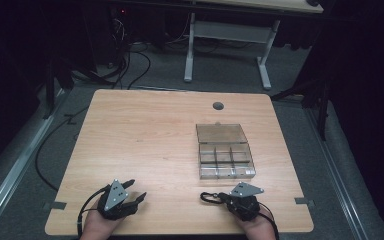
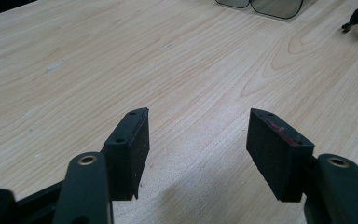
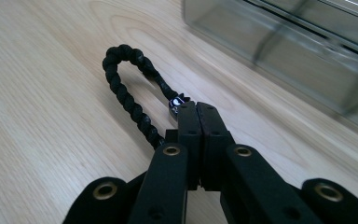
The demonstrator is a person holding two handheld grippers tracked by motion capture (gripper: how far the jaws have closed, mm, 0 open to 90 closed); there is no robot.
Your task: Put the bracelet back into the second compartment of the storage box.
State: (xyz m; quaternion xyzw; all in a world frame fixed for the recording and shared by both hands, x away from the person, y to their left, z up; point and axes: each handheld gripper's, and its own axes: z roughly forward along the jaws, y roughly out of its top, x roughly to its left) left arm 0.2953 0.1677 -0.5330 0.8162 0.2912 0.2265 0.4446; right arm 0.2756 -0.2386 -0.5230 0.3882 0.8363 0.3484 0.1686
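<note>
Carrying braided cord loop [image 3: 126,88] clamped in right gripper [image 3: 196,109] toward compartment box [image 1: 225,152]; left gripper [image 2: 198,135] gapes, empty. Next: likely lift over box wall.

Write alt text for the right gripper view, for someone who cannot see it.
Two black jaws of the right gripper are pinched shut on a black braided cord loop with a small metal bead, just above a light wooden table. A clear plastic compartment box sits at the upper right.
</note>
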